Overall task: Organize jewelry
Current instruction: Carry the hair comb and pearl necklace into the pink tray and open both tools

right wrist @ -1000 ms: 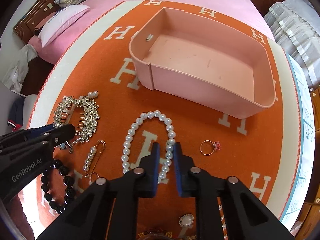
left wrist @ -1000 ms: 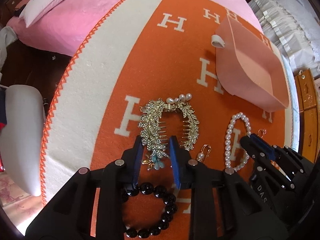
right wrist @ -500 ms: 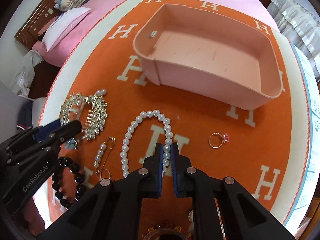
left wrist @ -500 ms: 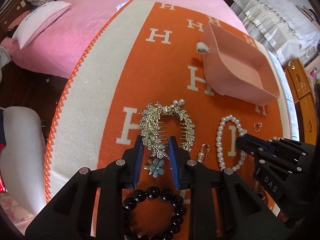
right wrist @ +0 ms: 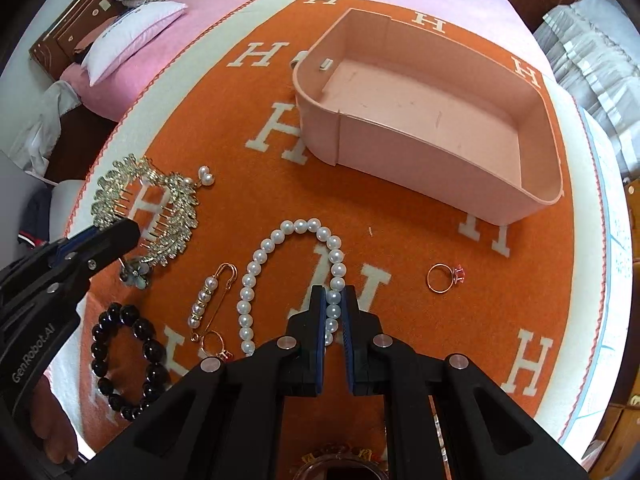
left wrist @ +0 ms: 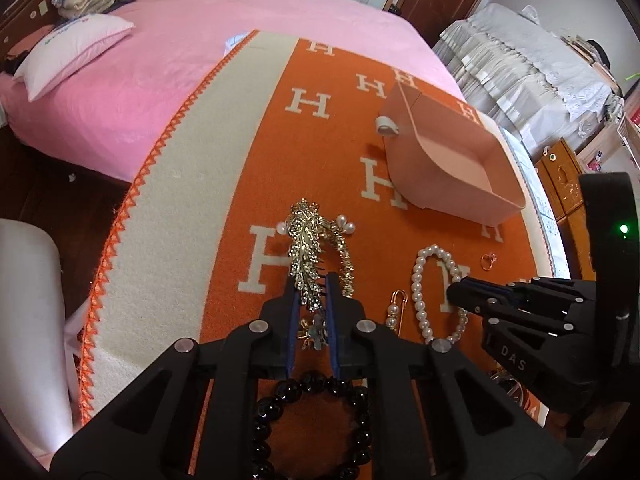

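Right wrist view: "GenRobot.AI" left tongs [right wrist: 120, 236] just clenched hair comb [right wrist: 148, 204]; right tongs [right wrist: 334, 294] grasp pearls [right wrist: 256, 258].

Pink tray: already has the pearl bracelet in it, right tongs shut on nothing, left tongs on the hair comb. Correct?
Not quite. The right wrist view shows the pink tray empty; the pearl bracelet lies on the orange blanket, and the right tongs are shut on it. The left tongs, which have just been closing, do grip the hair comb.

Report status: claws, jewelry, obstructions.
Left claw just closed on gold rhinestone leaf hair comb. Right claw clamps white pearl bracelet. Pink plastic tray empty, unobstructed.
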Demonstrator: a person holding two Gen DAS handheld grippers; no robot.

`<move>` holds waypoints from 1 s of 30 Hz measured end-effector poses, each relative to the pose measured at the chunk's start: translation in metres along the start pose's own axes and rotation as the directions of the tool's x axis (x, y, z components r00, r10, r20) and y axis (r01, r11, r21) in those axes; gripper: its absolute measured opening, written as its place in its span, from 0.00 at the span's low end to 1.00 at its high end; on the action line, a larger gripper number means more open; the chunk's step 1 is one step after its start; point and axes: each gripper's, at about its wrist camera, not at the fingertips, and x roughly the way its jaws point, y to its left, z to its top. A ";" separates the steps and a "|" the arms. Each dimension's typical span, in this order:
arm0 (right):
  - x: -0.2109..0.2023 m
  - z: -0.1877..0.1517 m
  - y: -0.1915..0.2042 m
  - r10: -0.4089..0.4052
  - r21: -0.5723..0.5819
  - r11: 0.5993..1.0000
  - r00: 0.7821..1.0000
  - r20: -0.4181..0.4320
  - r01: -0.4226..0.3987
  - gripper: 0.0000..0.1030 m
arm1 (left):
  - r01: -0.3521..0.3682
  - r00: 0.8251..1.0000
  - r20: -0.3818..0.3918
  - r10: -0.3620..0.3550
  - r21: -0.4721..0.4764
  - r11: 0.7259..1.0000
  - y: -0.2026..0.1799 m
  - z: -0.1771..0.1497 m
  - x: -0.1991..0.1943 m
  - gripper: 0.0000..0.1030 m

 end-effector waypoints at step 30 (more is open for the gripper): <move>-0.154 0.008 -0.091 0.113 0.236 0.944 0.895 0.431 -0.232 0.07 | 0.094 0.995 0.036 -0.097 0.085 0.992 -0.091 0.070 -0.097 0.02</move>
